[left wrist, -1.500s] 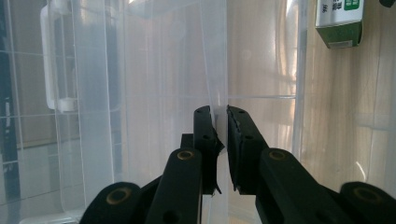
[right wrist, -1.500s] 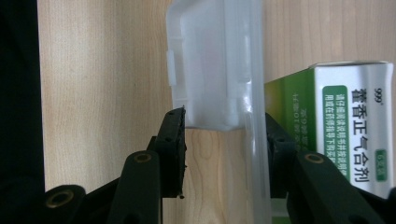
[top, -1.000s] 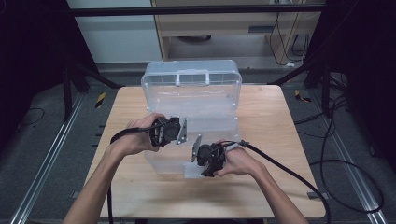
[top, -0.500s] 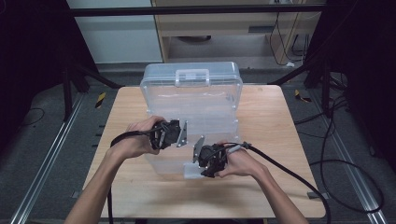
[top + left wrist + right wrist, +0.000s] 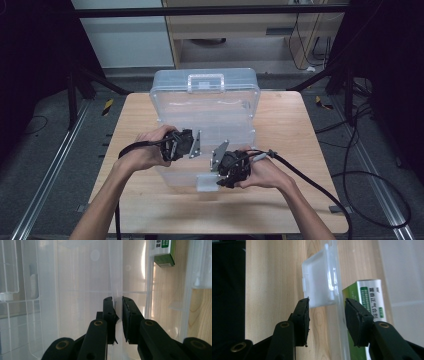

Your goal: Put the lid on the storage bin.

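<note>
A person seated at a light wooden counter (image 5: 310,130) works on a clear plastic organiser case (image 5: 205,107) with a two-jaw gripper in each hand. The case stands open near the middle of the counter, its lid, with a moulded carrying handle (image 5: 205,81), raised at the far side.

The left gripper (image 5: 186,145), at the case's left side, is clamped on a thin clear wall (image 5: 115,277) of the case; in the left gripper view the two black jaws stand nearly together with the plastic sheet pinched between them, and empty moulded compartments (image 5: 15,290) show beyond on the left.

The right gripper (image 5: 231,169) sits at the near edge of the case, beside a translucent latch tab (image 5: 206,183). In the right gripper view its jaws stand apart and have just been opening; the near rim of the case and the latch tab (image 5: 318,281) lie between them, with neither pad pressing on the plastic.

A small green-and-white carton (image 5: 368,300) lies inside the case by the right jaw. Its label carries lines of small print, apparently Chinese characters, too fine to read. The same carton (image 5: 163,252) appears at the upper right in the left gripper view.
</note>
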Demonstrator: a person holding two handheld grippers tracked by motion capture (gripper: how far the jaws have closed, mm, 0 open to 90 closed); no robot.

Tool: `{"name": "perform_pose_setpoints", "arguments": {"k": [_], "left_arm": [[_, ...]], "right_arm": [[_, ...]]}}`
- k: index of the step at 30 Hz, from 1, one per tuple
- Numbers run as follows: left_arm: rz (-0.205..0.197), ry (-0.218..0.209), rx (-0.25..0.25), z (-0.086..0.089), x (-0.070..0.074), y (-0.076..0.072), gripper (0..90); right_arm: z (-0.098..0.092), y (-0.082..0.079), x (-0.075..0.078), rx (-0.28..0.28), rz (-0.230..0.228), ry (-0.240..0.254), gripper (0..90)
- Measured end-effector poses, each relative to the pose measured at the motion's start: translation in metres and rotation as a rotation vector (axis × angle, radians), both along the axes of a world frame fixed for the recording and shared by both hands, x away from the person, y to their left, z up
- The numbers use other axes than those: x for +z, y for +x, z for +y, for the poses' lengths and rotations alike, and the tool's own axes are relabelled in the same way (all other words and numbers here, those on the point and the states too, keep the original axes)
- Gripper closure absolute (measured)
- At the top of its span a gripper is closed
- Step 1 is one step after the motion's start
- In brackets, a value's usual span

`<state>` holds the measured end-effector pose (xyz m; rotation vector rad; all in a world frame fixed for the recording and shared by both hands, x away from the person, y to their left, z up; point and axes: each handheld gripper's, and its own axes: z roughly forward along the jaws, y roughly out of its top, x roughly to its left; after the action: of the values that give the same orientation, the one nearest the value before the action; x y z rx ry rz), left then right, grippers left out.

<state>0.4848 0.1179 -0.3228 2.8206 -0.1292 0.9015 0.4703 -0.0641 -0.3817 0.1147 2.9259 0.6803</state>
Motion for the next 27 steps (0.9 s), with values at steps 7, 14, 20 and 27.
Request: {"name": "perform_pose_setpoints", "arguments": {"k": [7,14,20,27], "left_arm": [[0.002,-0.002,0.004,0.0,0.0,0.0,80.7],[0.002,-0.005,0.006,0.0,-0.001,-0.001,80.7],[0.008,-0.004,0.017,0.0,-0.002,-0.002,80.6],[0.005,-0.01,0.017,-0.001,-0.003,-0.003,80.7]], "right_arm": [[-0.014,-0.005,0.022,-0.02,-0.006,0.09,56.4],[-0.04,-0.001,0.04,-0.123,-0.011,0.162,58.1],[-0.06,-0.001,0.048,-0.187,0.003,0.226,60.8],[-0.08,-0.004,0.056,-0.254,-0.01,0.297,65.3]]}}
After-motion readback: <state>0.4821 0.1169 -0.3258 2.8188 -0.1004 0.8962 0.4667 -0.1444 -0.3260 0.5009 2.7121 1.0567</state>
